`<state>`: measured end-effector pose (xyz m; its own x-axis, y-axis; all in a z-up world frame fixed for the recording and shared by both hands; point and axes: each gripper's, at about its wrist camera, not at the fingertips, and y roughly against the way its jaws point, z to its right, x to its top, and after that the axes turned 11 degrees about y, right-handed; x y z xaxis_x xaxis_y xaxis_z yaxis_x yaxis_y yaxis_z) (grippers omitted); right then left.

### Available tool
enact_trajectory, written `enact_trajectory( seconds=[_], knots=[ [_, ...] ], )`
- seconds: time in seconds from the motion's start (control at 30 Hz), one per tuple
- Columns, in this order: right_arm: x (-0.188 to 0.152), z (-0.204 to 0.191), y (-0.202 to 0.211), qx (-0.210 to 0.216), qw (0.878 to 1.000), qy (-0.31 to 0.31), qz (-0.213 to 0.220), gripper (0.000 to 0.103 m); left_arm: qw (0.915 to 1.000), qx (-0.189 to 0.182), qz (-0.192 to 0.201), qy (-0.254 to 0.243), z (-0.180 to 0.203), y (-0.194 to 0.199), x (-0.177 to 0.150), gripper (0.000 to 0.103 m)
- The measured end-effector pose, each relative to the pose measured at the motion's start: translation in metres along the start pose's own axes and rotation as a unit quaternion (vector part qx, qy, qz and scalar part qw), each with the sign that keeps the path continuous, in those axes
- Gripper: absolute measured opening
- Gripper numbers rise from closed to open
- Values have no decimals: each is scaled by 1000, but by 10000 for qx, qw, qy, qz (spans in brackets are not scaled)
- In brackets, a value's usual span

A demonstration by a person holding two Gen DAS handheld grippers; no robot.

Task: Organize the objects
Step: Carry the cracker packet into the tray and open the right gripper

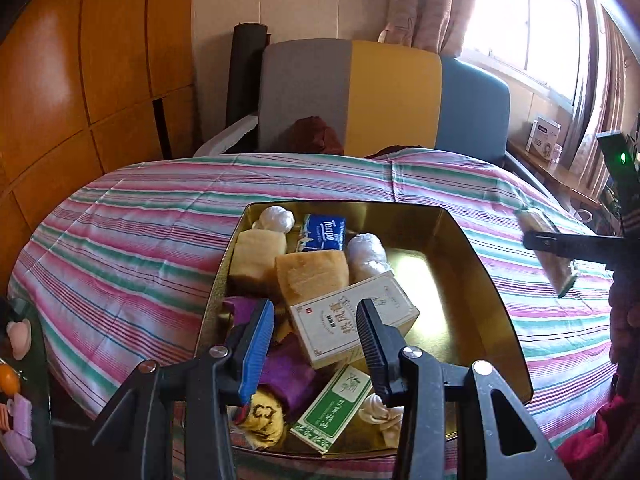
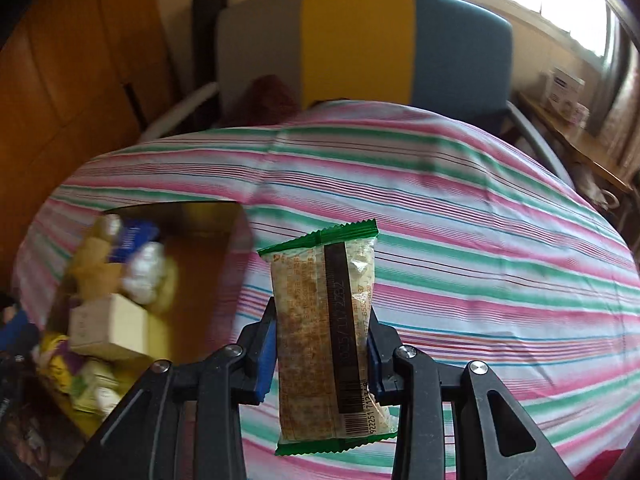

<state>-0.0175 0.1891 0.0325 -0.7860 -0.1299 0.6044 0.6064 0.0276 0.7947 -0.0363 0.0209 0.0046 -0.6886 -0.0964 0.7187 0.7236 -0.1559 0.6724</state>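
A gold metal tray (image 1: 480, 280) lies on the striped cloth and holds several items: a blue Tempo tissue pack (image 1: 323, 232), wrapped cakes (image 1: 312, 276), a white box (image 1: 352, 316), a green box (image 1: 334, 408) and purple packets. My left gripper (image 1: 316, 340) hovers open and empty over the tray's near end. My right gripper (image 2: 322, 344) is shut on a green-edged snack packet (image 2: 324, 332), held upright above the cloth to the right of the tray (image 2: 204, 248). That packet also shows in the left wrist view (image 1: 546, 254), right of the tray.
The striped cloth (image 2: 480, 240) covers a round table. A grey, yellow and blue chair (image 1: 384, 96) stands behind it. A wooden wardrobe (image 1: 80, 80) is on the left. A shelf with a white box (image 1: 542, 134) runs under the window at right. Small toys (image 1: 18, 400) sit at the left edge.
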Motion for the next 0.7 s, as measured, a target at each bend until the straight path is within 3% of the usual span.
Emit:
enact_trajectory(
  seconds=[0.23,0.47,0.6,0.7],
  knots=[
    [23,-67,-14,561,9979,313,43,37,9998,85,-42,174,-19,-2,3,43],
    [37,-95,-58,730,9969,197,-226,37,9990,259,47,354,-38,-1,8,47],
    [42,-108,-80,706,9966,243,-333,37,9985,375,162,374,-44,1,9,60],
    [44,-116,-99,700,9959,295,-485,39,9982,417,222,372,-46,2,9,61]
  ],
)
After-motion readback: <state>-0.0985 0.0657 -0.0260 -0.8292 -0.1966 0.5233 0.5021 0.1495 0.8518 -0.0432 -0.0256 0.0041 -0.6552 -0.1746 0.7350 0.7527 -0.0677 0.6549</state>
